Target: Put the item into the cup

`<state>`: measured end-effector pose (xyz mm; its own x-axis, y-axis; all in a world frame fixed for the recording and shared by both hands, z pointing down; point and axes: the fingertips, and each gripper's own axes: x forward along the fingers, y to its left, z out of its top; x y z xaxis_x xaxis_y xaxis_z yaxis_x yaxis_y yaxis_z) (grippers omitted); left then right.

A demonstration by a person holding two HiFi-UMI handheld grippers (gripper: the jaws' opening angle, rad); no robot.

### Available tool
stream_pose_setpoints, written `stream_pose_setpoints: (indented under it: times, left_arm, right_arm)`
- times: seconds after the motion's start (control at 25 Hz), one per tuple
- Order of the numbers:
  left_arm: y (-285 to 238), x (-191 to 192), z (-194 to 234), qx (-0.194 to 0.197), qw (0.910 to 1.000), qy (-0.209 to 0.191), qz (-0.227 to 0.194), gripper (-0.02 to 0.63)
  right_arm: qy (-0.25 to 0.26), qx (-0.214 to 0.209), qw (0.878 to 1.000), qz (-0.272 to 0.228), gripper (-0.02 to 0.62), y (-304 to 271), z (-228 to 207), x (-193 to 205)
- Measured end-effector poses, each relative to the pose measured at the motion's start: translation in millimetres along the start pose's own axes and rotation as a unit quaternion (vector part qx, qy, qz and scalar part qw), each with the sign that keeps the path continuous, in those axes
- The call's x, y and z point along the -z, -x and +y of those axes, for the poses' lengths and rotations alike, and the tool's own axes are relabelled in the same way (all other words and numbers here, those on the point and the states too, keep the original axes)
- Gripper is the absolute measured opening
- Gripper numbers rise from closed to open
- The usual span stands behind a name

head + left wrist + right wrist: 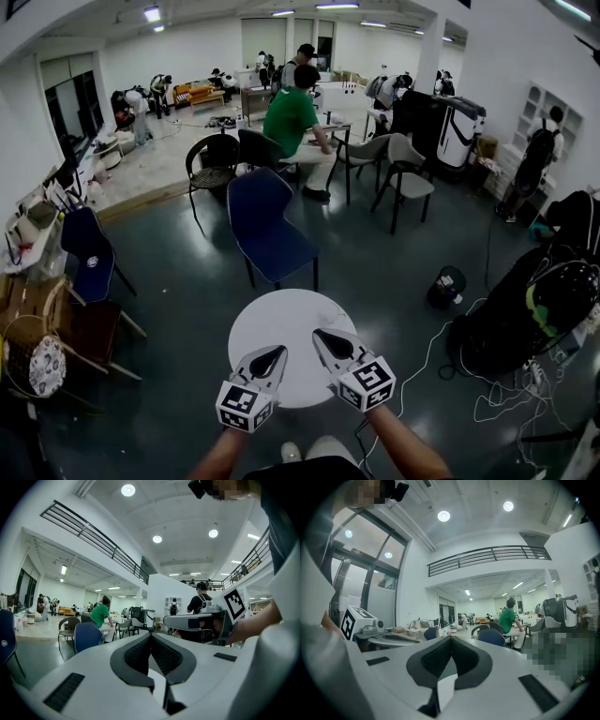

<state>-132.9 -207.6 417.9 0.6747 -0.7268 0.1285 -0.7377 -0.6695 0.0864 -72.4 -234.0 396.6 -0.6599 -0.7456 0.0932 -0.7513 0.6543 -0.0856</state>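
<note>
Two empty claws, tips together — left claw, right claw — over near edge of round table

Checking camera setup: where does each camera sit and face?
Head view: on the head, looking down at white table; forearms, left gripper, right gripper show.
Left gripper view: on it, level across room; own shut jaws, right gripper.
Right gripper view: on it, level across room; own shut jaws.
Shared: person in green shirt.

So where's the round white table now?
In the head view the round white table sits low centre, a blue chair just beyond it.
</note>
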Motion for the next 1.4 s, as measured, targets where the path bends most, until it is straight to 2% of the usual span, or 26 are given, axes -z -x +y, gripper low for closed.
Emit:
stream_pose_setpoints:
  times: [0.36,0.76,1.0,1.4]
  left_arm:
    - [-5,-5,-24,-0.013,0.9999,0.006,-0.005,0.017]
    - [9,-9,-61,-0.030,0.9995,0.004,-0.010,0.017]
    - [22,-10,-84,-0.037,0.9978,-0.055,-0.002,0.017]
    - [38,-9,-124,-0.050,0.9973,-0.053,0.001,0.017]
  right_arm:
    - [0.003,-0.006,1.000,-0.008,0.020,36,-9,-10]
    - [0.009,-0.021,1.000,-0.007,0.020,75,3,-16]
    - [0.016,-0.030,0.999,-0.005,0.020,92,16,-18]
    - [0.016,-0.039,0.999,0.000,0.020,131,25,-14]
